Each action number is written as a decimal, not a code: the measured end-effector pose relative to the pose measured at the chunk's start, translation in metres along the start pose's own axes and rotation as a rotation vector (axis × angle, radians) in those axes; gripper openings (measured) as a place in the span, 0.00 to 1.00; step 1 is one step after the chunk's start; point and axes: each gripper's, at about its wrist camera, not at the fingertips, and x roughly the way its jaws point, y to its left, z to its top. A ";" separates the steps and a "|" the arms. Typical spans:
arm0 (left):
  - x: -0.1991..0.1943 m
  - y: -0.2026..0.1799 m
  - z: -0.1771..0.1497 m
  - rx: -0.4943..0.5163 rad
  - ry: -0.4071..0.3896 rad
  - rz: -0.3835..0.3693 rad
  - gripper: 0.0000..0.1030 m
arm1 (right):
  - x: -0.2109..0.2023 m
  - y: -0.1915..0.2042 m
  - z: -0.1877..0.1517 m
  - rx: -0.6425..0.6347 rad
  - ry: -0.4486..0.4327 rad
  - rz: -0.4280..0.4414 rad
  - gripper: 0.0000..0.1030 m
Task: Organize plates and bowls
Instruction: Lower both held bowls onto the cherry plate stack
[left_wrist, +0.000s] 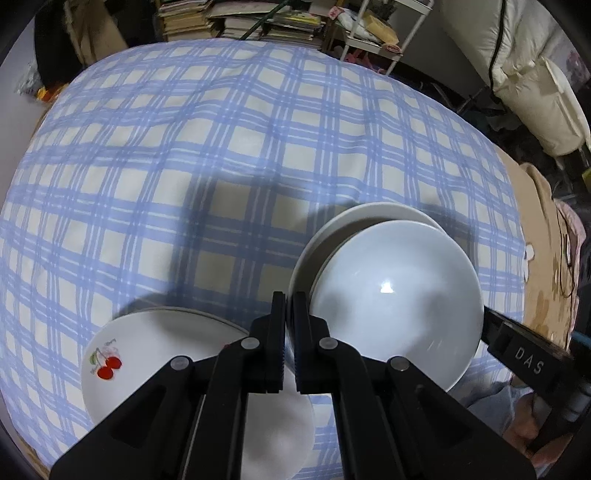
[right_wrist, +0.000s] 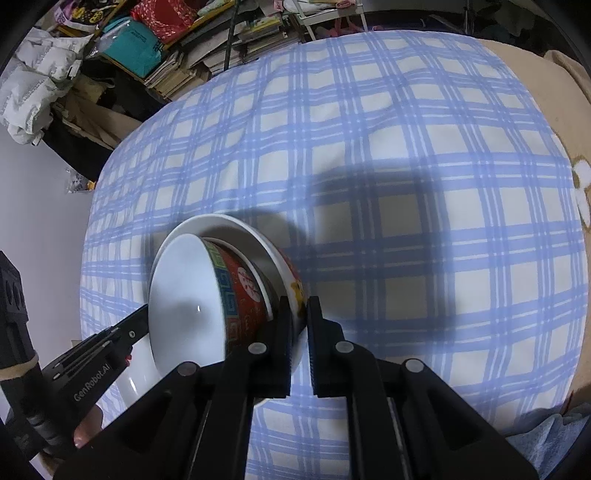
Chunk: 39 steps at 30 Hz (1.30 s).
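In the right wrist view a red patterned bowl (right_wrist: 243, 295) with a white inside is tilted inside a larger white bowl (right_wrist: 284, 262). My right gripper (right_wrist: 300, 306) is shut on the larger bowl's rim. My left gripper (left_wrist: 289, 299) grips the red bowl's rim at the left in the right wrist view (right_wrist: 142, 317). In the left wrist view the red bowl's white inside (left_wrist: 395, 302) sits over the larger bowl (left_wrist: 369, 214). A stack of white plates, the top one with a cherry print (left_wrist: 107, 363), lies under the left gripper.
Everything lies on a blue and cream plaid cloth (left_wrist: 221, 147). Stacks of books (left_wrist: 236, 18) and a white rack (left_wrist: 376, 29) stand beyond its far edge. A beige blanket (left_wrist: 539, 229) lies at the right.
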 end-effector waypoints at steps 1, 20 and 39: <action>0.000 0.000 0.000 -0.005 0.000 -0.004 0.01 | 0.000 0.000 0.000 -0.002 -0.001 -0.001 0.12; -0.047 -0.004 0.002 0.025 -0.076 0.030 0.01 | -0.033 0.004 -0.009 0.024 -0.051 0.104 0.12; -0.091 0.046 -0.038 -0.082 -0.081 0.073 0.01 | -0.050 0.064 -0.039 -0.088 -0.074 0.088 0.12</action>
